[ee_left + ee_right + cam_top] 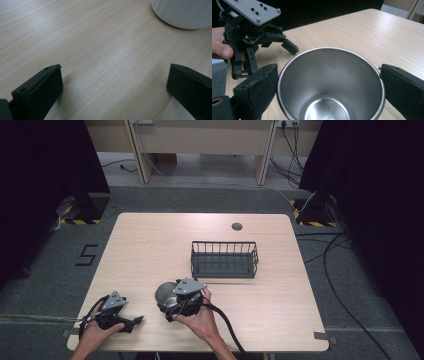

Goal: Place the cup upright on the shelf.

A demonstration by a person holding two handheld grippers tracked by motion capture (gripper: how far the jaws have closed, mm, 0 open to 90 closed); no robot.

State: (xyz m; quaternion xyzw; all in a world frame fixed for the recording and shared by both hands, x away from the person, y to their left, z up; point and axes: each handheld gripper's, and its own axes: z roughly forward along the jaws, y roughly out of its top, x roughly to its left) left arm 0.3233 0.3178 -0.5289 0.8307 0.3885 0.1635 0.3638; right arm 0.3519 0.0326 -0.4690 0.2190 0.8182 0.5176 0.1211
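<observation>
A steel cup stands upright on the wooden table near its front edge, with its mouth open to the right gripper view. My right gripper has one black jaw against each side of the cup. From above, the cup shows just left of the right gripper. My left gripper rests at the front left, open, nothing between its jaws. One of its fingers points toward the cup.
A dark wire basket stands right of the table's middle, beyond the cup. A small grey round cap is set in the far side of the table. In the left gripper view a white rounded wall stands ahead to the right.
</observation>
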